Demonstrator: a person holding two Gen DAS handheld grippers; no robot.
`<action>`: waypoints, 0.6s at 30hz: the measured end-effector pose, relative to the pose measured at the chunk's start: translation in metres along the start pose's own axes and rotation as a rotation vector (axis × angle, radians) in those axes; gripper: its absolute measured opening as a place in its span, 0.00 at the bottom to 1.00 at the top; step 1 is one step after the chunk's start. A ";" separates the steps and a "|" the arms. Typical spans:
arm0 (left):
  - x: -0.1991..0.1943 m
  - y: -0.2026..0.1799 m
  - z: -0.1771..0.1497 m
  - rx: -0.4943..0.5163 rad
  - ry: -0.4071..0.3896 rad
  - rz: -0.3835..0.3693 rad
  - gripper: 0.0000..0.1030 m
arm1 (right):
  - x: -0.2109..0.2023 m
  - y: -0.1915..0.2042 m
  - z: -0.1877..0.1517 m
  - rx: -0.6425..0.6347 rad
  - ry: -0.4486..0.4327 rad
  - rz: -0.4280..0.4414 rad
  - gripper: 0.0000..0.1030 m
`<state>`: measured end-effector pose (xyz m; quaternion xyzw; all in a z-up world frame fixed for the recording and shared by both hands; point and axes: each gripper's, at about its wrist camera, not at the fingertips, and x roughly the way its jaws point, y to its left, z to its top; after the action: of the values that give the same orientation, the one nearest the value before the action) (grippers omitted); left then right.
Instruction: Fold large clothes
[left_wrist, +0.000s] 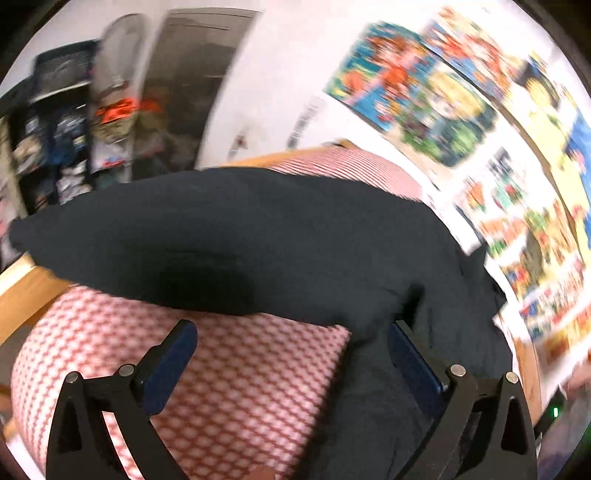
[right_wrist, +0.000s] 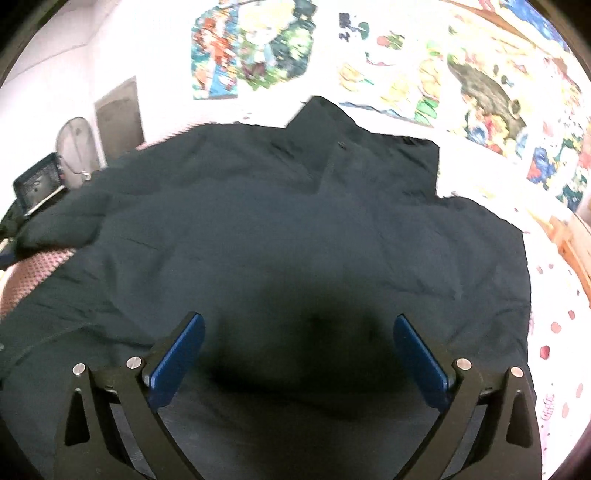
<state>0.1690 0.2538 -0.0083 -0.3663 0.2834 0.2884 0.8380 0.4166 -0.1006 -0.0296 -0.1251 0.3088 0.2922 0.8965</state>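
Firstly, the left wrist view: the left gripper (left_wrist: 291, 345) hangs with its jaws spread wide and nothing between them, above a red-and-white patterned bedcover (left_wrist: 229, 391). A dark garment (left_wrist: 236, 236) lies across the bed from 9 o'clock to 3 o'clock, one edge reaching down at 4 o'clock beside the right-hand jaw; whether that jaw touches the cloth cannot be told. Blur smears the posters (left_wrist: 443, 103) on the wall at 2 o'clock and the shelves (left_wrist: 55, 140) at 10 o'clock.

Next, the right wrist view: the right gripper (right_wrist: 299, 341) hovers over the middle of the same dark garment (right_wrist: 280, 229), jaws likewise spread and empty. The cloth lies spread nearly flat, its collar (right_wrist: 325, 114) pointing to 12 o'clock, with a spotted sheet (right_wrist: 557, 332) showing at 4 o'clock.

Judged from both views, the garment is laid out but no fold is made yet. The next move likely calls for each gripper to drop to an edge, pinch a single layer, and carry it across without dragging the rest.
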 end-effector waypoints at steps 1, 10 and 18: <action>-0.003 0.008 0.002 -0.032 -0.013 0.032 1.00 | -0.001 0.006 0.002 -0.004 -0.004 0.019 0.98; 0.004 0.072 0.012 -0.359 -0.011 -0.040 1.00 | 0.014 0.062 0.027 -0.053 -0.021 0.101 0.98; 0.039 0.084 0.012 -0.507 0.019 -0.156 1.00 | 0.053 0.083 0.026 -0.025 0.061 0.137 0.98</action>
<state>0.1406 0.3216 -0.0662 -0.5881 0.1808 0.2815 0.7363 0.4131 0.0004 -0.0460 -0.1238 0.3401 0.3527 0.8629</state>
